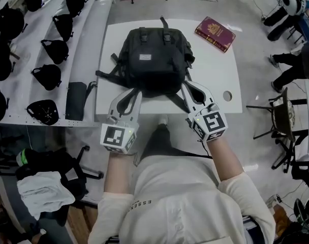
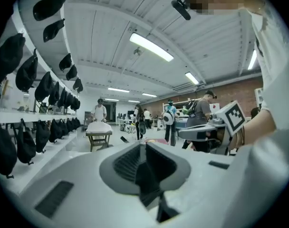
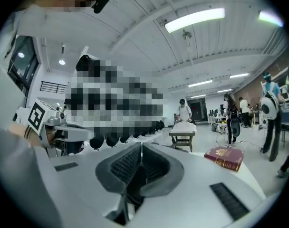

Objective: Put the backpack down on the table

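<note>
1. Two grippers flank the near end of the backpack (image 1: 153, 60). The left gripper (image 1: 135, 92) is at its near left corner and the right gripper (image 1: 188, 88) at its near right corner. Both point roughly level, away from the person.
2. The left gripper is clamped. In its own view the ribbed pads (image 2: 128, 161) press on a dark strip (image 2: 148, 182) that runs down between them. I take the strip for webbing or fabric of the backpack.
3. The right gripper's jaws meet almost flush, with dark material low in the gap. This looks like a thin fold of the backpack, though it reads less clearly than on the left.
4. The backpack lies straight ahead of both grippers, front panel up, with its carry handle (image 1: 163, 23) at the end farthest from them. All of it sits within the outline of the white surface (image 1: 218, 80).
5. Loose straps (image 1: 171, 103) trail back between the two grippers toward the person.
6. A red book (image 1: 215, 33) lies beyond the right gripper and off to its right, apart from the backpack.
7. Progress, as a judgement: the backpack appears flat on the surface, so the placing looks nearly or wholly done. From above I cannot tell whether its near end is raised off the surface.
8. What seems left is to let the near end settle, open both grippers, and draw them back clear of the straps.
</note>
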### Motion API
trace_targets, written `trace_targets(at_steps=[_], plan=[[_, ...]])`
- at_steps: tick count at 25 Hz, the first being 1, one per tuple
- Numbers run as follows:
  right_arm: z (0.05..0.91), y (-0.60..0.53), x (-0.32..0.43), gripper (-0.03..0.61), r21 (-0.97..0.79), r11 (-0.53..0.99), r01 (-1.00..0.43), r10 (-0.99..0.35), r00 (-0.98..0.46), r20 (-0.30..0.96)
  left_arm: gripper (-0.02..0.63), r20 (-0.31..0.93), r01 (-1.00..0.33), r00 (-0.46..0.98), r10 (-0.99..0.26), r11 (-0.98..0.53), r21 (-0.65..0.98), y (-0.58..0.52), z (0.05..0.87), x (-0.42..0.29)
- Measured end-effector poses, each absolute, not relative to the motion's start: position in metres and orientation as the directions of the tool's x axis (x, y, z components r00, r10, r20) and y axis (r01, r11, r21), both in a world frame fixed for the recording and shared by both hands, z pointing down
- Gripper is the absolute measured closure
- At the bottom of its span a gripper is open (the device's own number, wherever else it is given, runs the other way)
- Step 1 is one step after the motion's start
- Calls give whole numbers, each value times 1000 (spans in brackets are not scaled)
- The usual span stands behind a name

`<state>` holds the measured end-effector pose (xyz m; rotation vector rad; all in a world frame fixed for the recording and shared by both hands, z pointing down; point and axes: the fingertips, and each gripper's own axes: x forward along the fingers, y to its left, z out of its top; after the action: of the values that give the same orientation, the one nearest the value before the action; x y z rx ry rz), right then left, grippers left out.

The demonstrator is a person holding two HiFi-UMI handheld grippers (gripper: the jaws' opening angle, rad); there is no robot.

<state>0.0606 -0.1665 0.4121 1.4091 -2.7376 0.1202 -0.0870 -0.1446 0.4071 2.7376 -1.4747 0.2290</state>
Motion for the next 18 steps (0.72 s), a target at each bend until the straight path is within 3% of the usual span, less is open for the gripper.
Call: trace_targets(at_steps=[4,18], plan=[[392,-157,67,563,-22,586,-810,-809,-586,52,611,112,-831,545,-831,-553,-62,-142,388,-82],[357,-145,74,565,38,597,-801,-802,-597,2,611,89,-821,559,-824,-565,-77,-142,358,-76]])
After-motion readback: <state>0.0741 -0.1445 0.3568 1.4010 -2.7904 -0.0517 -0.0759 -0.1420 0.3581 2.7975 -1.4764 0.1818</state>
